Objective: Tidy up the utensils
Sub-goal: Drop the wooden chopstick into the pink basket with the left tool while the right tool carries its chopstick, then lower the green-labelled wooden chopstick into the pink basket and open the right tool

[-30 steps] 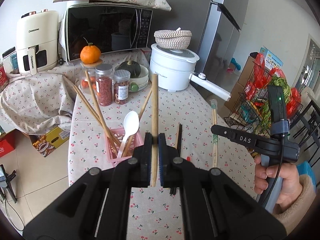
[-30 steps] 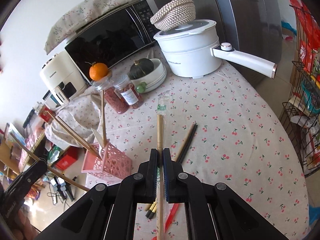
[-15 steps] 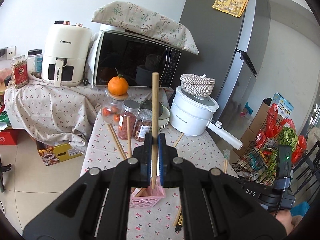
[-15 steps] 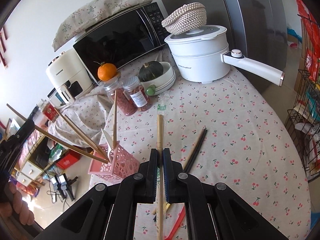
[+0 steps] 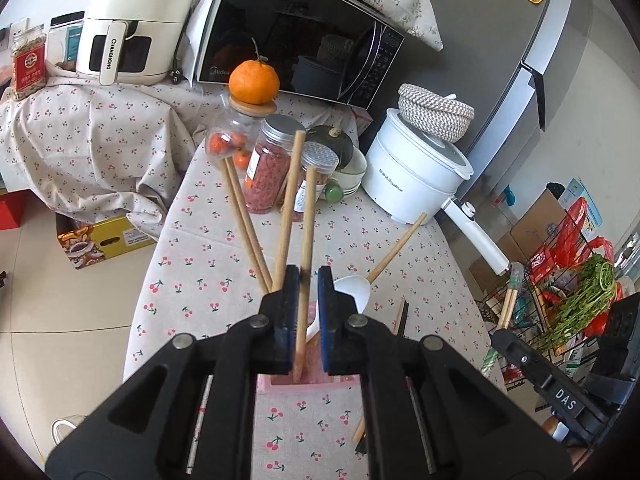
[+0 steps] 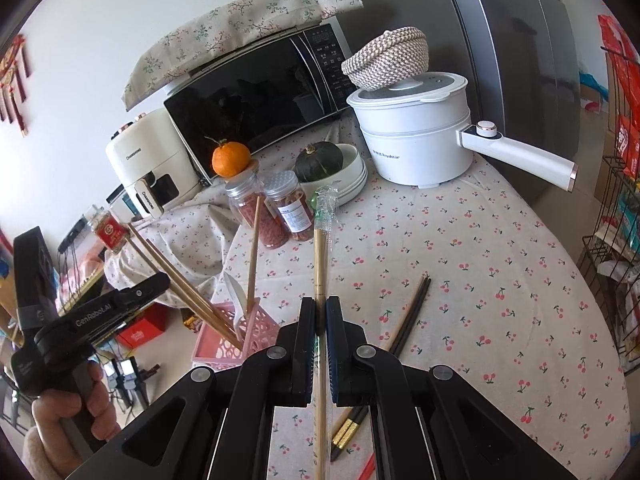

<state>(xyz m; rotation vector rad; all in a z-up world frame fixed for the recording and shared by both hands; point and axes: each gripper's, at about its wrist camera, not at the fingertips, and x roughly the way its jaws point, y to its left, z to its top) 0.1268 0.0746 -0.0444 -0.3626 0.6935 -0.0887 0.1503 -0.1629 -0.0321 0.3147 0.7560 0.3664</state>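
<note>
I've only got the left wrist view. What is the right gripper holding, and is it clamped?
Observer: The right gripper is shut on a wrapped pair of chopsticks, with the clear sleeve bunched at the far tip.
Operator: What's loose on the table?
Observer: A dark pair of chopsticks with gold ends lies flat, right of the pink basket.
Operator: Anything else?
Observer: A red tip shows at the bottom edge of the right wrist view; I cannot tell what it is.
</note>
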